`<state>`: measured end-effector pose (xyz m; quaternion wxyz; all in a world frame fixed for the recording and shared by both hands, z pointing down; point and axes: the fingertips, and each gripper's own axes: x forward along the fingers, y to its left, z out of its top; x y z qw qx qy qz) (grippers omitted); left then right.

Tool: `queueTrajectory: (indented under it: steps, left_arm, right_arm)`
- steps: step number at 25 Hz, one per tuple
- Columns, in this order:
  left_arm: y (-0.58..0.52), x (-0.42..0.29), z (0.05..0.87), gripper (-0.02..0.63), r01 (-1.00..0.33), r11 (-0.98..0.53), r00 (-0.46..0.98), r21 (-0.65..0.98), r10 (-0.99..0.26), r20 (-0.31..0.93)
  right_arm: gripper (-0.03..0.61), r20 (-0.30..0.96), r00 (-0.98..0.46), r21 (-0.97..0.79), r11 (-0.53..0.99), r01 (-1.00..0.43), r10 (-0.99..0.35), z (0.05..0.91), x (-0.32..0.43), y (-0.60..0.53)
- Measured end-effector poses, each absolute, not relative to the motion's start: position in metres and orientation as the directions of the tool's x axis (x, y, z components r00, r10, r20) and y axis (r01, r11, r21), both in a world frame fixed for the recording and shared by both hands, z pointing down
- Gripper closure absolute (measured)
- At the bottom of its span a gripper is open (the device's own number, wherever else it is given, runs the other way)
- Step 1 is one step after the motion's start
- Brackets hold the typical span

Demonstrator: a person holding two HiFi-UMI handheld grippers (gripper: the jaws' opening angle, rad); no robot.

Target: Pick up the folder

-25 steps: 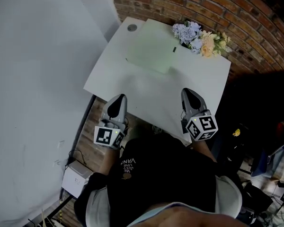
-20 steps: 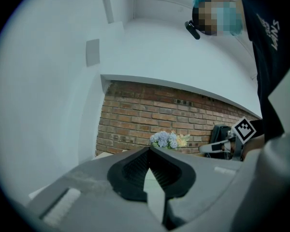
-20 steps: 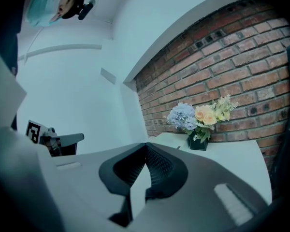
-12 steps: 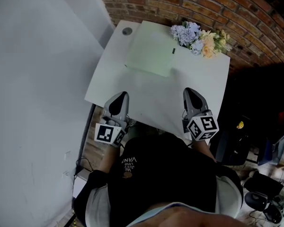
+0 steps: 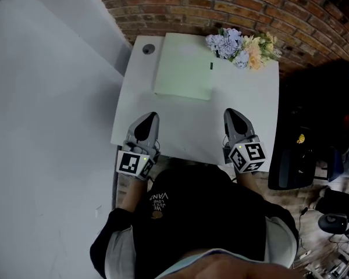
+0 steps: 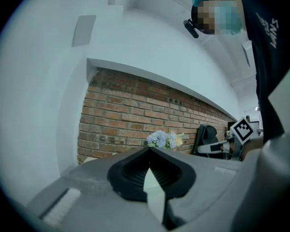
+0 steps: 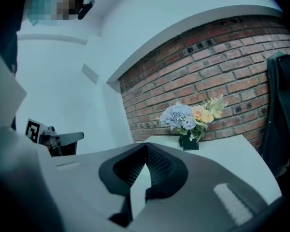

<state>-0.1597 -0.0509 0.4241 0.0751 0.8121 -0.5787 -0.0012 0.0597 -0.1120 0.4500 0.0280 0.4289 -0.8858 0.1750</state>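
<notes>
Head view: the table (image 5: pixel 244 127) now sits straighter before me than a second ago. The green folder (image 5: pixel 183 74) lies at its far side, left of the flowers (image 5: pixel 241 44), well apart from my left gripper (image 5: pixel 146 121) and right gripper (image 5: pixel 234 116) at the near edge.

Left gripper view: my fingers (image 6: pixel 128 173) are closed and empty.

Right gripper view: the same. I think reaching comes next.

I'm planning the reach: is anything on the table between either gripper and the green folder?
Nothing visible. Only bare table lies between the left gripper, the right gripper and the folder. The flowers stand beside the folder's far right corner, off both paths.
</notes>
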Motion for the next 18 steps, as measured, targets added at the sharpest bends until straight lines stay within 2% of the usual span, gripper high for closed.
queueTrajectory:
  steps: [18]
  left_arm:
    - [-0.117,-0.196,0.453,0.612,-0.888,-0.442,0.457,0.129,-0.879,0.136]
  right_arm:
    - [0.581,0.226,-0.526,-0.273,0.465,-0.842,-0.820,0.476,0.027,-0.149]
